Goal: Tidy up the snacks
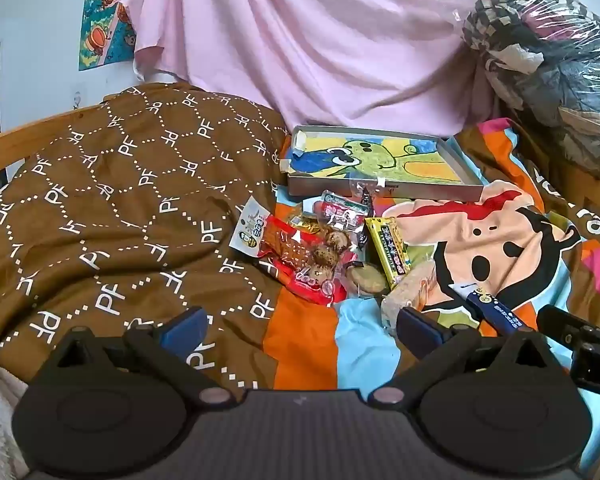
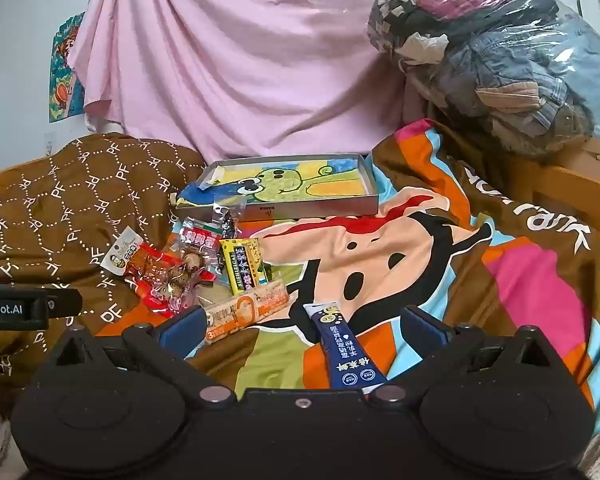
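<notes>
Both claws, left [image 1: 300, 328] and right [image 2: 300, 330], gape empty over the bed [image 2: 500, 280], snacks [image 2: 188, 268] heaped at ten o'clock, the box [image 2: 300, 210] probably awaiting them at twelve.

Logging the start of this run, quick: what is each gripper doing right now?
Left gripper: open, holding nothing.
Right gripper: open, holding nothing; the blue stick packet lies between its fingers, untouched.

Left gripper [image 1: 300, 326] and right gripper [image 2: 302, 326] both gape wide, tilted downward.
</notes>
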